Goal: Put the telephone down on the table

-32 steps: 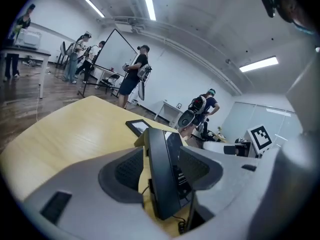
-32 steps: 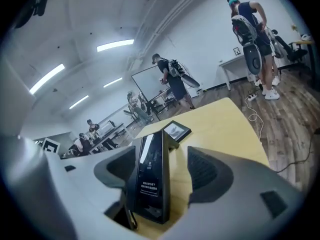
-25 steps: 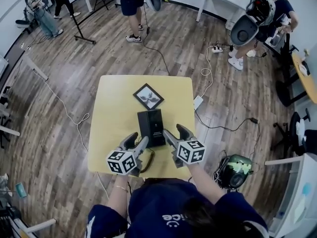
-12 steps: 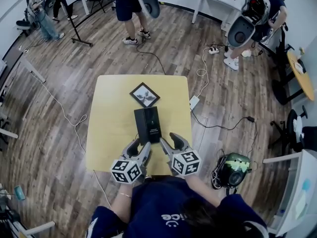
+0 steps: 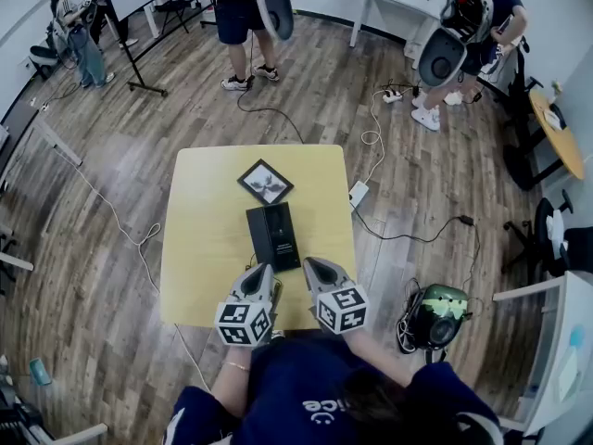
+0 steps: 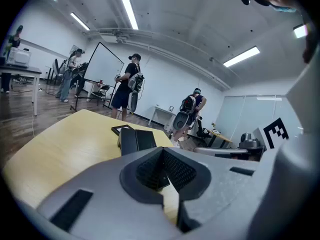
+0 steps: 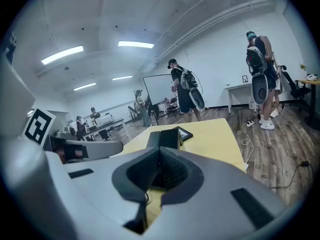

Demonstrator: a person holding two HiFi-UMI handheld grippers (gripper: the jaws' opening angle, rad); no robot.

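The black telephone [image 5: 273, 236] lies flat in the middle of the yellow table [image 5: 204, 213], free of both grippers. My left gripper [image 5: 262, 273] sits at the table's near edge, just short of the telephone's near left corner. Its jaws have just been closing and are shut on nothing. My right gripper [image 5: 310, 265] sits beside it, near the right corner; its jaws have likewise just closed on nothing. The left gripper view shows the telephone [image 6: 135, 140] beyond the shut left gripper [image 6: 161, 155]. The right gripper view shows the telephone [image 7: 165, 138] beyond the shut right gripper [image 7: 159, 156].
A small black-framed picture [image 5: 265, 182] lies on the table just beyond the telephone. Cables and a white power block [image 5: 359, 193] run over the wooden floor to the right. A green and black device [image 5: 437, 315] sits on the floor at the right. People stand at the far side.
Both grippers have drawn back from the telephone's sides to the near table edge. Their jaws, wide open a second ago, are now shut. The telephone stays on the table.
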